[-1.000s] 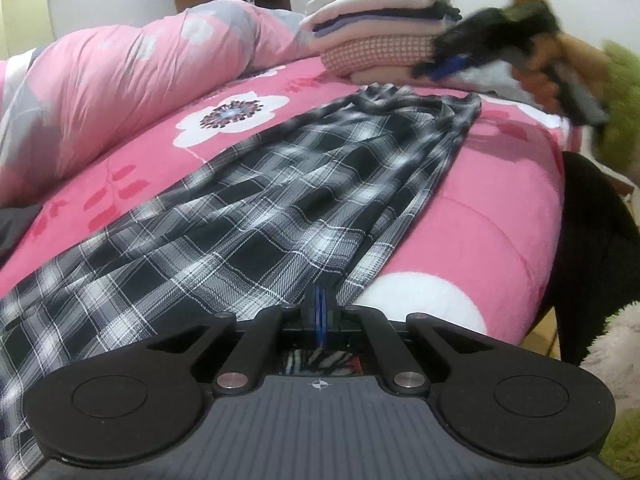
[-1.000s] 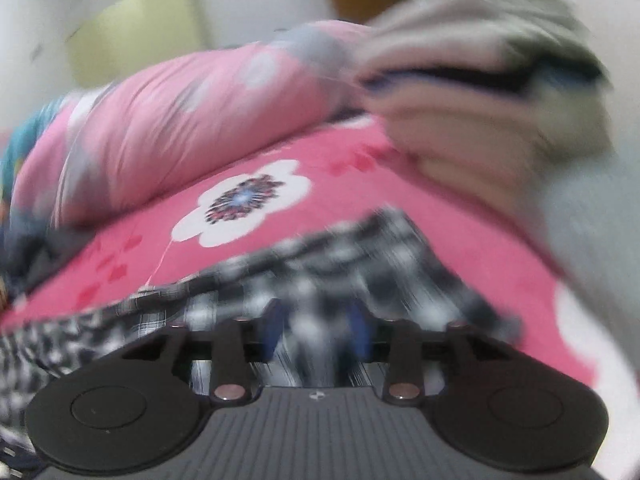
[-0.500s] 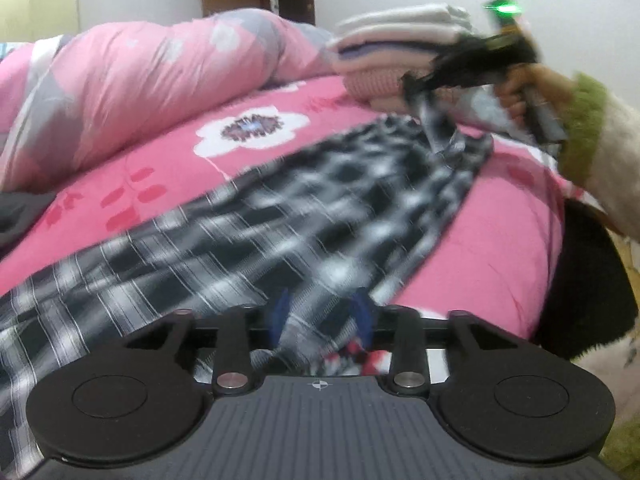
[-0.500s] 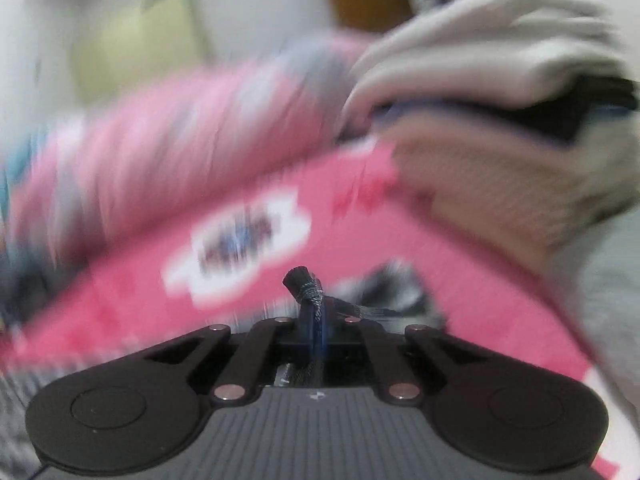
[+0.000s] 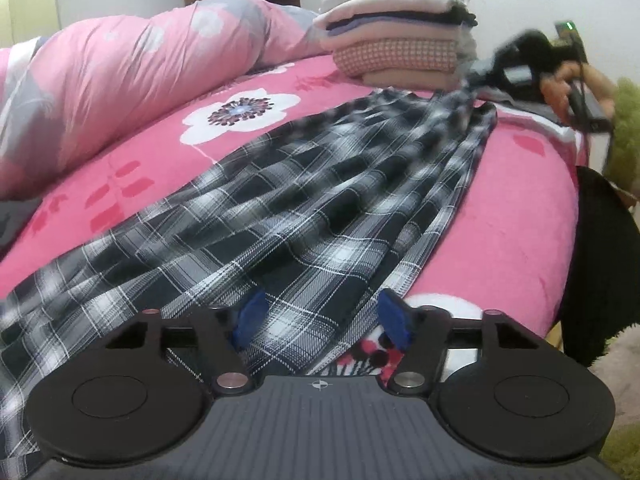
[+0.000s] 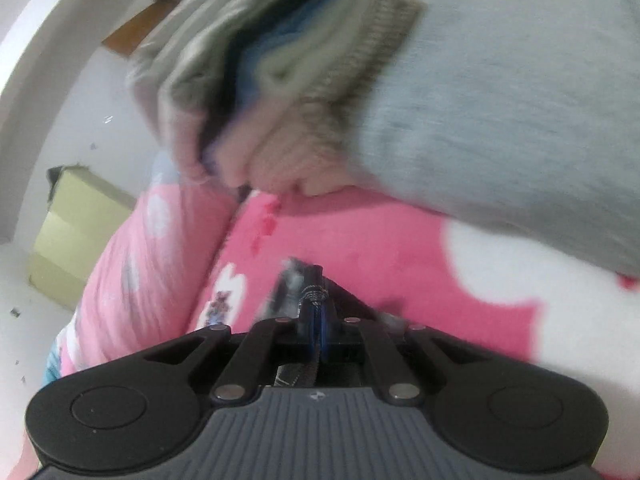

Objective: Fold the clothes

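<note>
Left gripper (image 5: 320, 316) is held low, pads (image 5: 394, 318) spread apart after just opening, nothing pinched. Right gripper (image 5: 474, 78) is seen at 1 o'clock, held by a hand (image 5: 560, 84), jaws clamped tight on fabric.

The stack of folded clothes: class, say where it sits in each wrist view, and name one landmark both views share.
Left wrist view: the stack of folded clothes sits upper centre-right, at the far end of the plaid garment.
Right wrist view: the stack fills the top, blurred and tilted.
Shared landmark: the pink floral bedspread.
</note>
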